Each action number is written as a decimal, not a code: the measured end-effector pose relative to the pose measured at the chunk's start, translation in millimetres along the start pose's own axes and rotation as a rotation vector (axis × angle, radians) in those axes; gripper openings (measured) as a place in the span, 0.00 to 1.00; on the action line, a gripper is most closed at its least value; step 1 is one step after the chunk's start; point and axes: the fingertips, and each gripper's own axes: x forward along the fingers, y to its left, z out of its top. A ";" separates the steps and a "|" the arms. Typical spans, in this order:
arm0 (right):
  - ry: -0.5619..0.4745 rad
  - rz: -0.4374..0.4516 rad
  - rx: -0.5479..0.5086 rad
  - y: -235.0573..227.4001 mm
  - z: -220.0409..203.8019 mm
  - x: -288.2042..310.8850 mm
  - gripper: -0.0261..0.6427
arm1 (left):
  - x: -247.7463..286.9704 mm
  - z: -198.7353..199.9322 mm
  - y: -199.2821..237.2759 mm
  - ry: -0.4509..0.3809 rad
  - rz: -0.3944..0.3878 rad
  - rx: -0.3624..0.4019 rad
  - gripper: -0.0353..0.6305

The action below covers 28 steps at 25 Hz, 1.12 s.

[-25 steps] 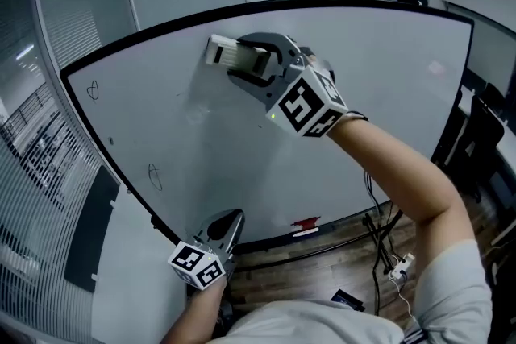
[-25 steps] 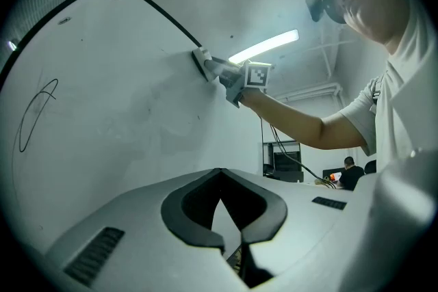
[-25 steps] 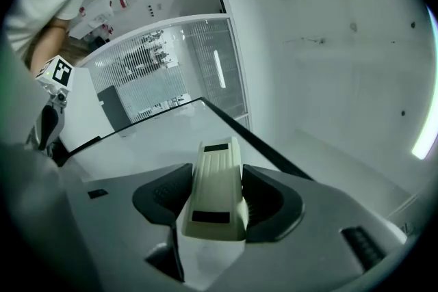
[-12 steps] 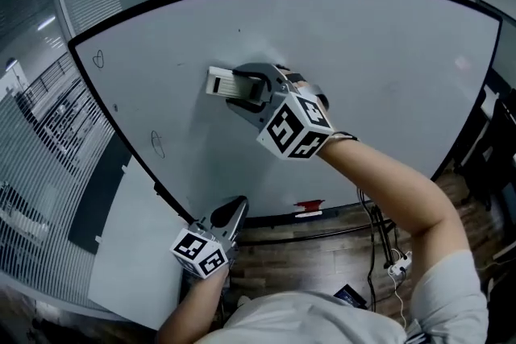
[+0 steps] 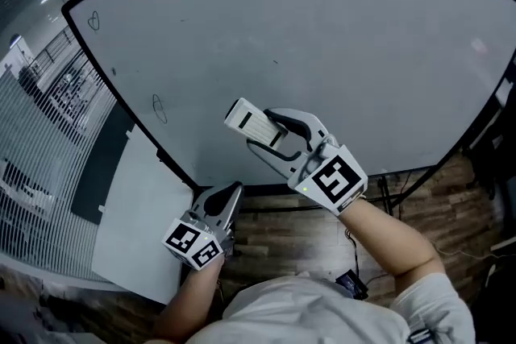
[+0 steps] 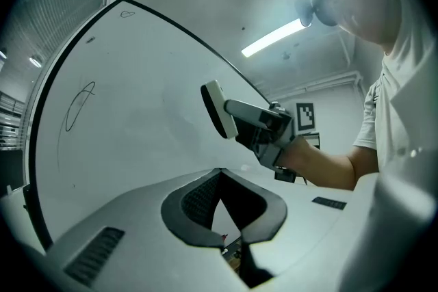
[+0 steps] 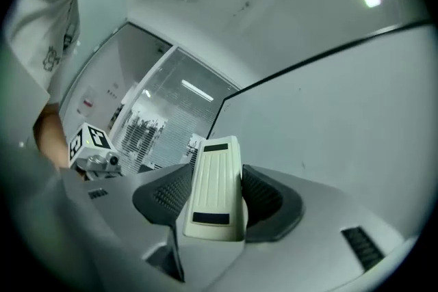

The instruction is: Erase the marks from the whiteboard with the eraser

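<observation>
The right gripper (image 5: 270, 133) clamps the eraser (image 5: 248, 119) near the lower edge of the whiteboard (image 5: 339, 28). The left gripper (image 5: 224, 207) hangs below, closed on nothing. Best to press the felt flat and sweep left over the loop (image 5: 159, 108), then the heart (image 5: 93, 20). Whether the felt touches the board is unclear.

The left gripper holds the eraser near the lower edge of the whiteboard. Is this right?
No. The right gripper holds the eraser near the lower edge of the whiteboard; the right gripper view shows it between its jaws.
</observation>
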 end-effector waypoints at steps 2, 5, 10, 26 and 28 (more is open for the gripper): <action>-0.008 -0.013 0.095 18.9 -11.8 -13.5 0.39 | -6.4 1.5 -3.0 -0.006 -0.014 0.000 0.06; -0.002 -0.052 0.172 51.4 -22.6 -30.0 0.39 | -21.1 0.2 -9.0 -0.004 -0.038 -0.012 0.06; 0.026 -0.153 0.304 91.3 -31.0 -50.6 0.39 | -50.6 9.4 -19.0 -0.019 -0.078 -0.017 0.06; 0.082 -0.260 0.454 245.6 -16.1 -85.7 0.39 | -171.7 7.3 -60.9 -0.043 -0.140 -0.034 0.06; 0.086 -0.281 0.470 256.6 -14.0 -97.5 0.39 | -177.2 -3.0 -73.2 -0.013 -0.151 -0.010 0.06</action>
